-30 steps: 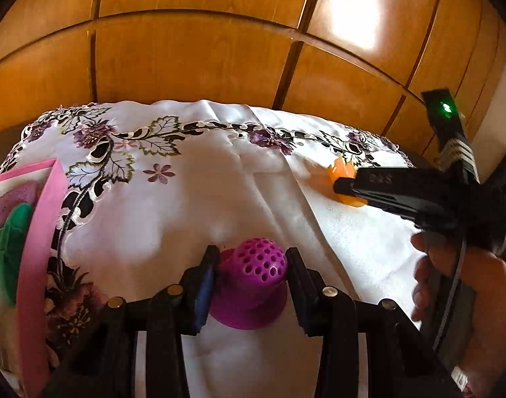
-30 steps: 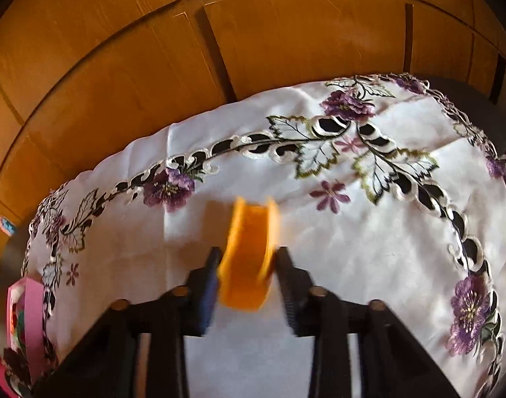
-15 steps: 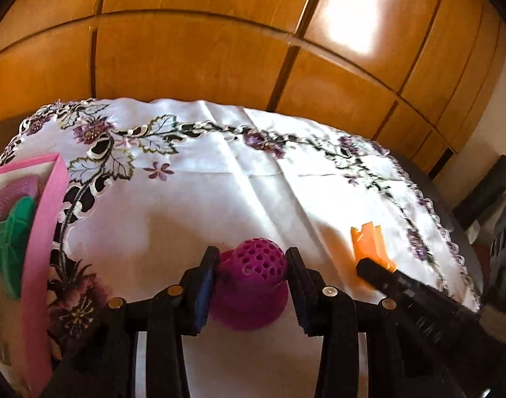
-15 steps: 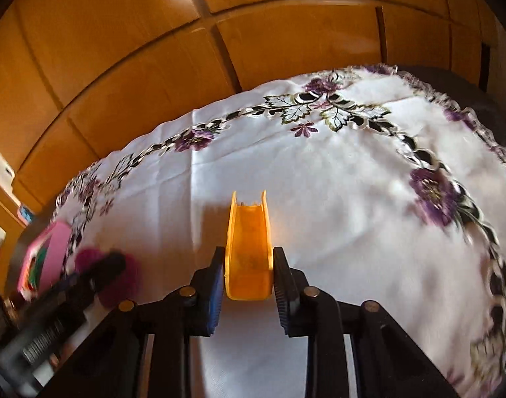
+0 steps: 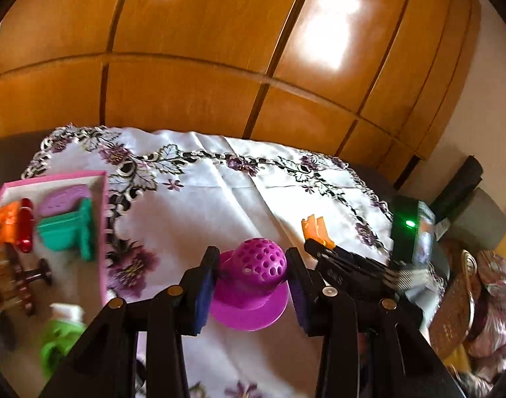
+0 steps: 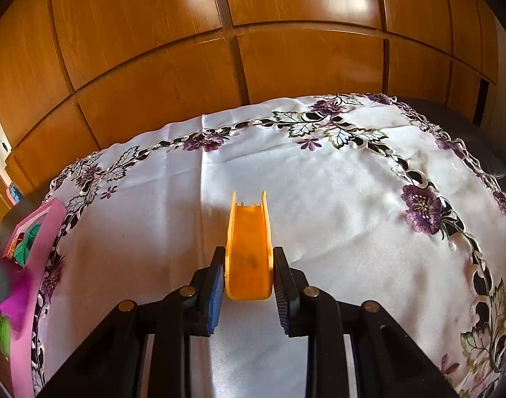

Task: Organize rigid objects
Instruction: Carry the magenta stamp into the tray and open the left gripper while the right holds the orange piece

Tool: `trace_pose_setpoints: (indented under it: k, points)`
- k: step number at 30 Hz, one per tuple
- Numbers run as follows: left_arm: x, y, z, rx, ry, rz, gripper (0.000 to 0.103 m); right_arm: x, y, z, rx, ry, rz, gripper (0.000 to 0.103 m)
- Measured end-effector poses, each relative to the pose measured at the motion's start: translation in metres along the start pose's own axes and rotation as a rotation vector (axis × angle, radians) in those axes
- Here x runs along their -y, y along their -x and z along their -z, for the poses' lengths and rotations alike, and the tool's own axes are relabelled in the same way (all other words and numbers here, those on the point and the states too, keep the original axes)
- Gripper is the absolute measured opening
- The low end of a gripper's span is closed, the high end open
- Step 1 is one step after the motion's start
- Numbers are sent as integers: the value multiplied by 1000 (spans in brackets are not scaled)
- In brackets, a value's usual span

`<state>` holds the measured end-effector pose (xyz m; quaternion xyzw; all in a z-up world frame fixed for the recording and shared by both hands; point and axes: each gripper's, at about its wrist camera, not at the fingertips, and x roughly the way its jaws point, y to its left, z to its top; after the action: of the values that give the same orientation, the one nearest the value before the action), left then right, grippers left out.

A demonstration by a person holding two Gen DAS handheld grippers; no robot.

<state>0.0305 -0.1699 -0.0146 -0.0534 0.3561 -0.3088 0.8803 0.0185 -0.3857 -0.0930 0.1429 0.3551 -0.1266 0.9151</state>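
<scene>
Two tongs hold toys: left tongs (image 5: 251, 293) squeeze a purple cup (image 5: 253, 282), right tongs (image 6: 249, 283) squeeze an orange piece (image 6: 249, 248). Both look light, hard, smooth; grip flat sides.

A: What carries everything?

B: A table (image 6: 458, 112) with a dark top, under a white cloth (image 6: 336, 199) with purple flowers stitched round its border.

A: What lies on the cloth?

B: A pink box (image 5: 103, 232) at its left side, with small toys inside. A green bottle (image 5: 59, 341) sits just by the box's near corner, blurred.
</scene>
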Motion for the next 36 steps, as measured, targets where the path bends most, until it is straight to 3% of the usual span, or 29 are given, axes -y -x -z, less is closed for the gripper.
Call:
trace_pose_setpoints:
  k: [9,16,26,33,35,36]
  points:
    - [-32,72,17,35,-36,-29,41,-13,1,2,10,66,18,26]
    - [-82,114,41,31,40,-101,41,-23,3,2,21,113,31,26]
    - [-139,121,75,-84,141,-205,41,-26,4,2,26,131,47,26]
    - [-158,120,86,-104,167,-260,42,-27,5,2,34,138,54,26]
    - [-161,123,88,-98,170,-278,45,-27,5,2,34,138,55,26]
    - [-161,125,89,-92,170,-280,52,-27,5,2,34,138,56,26]
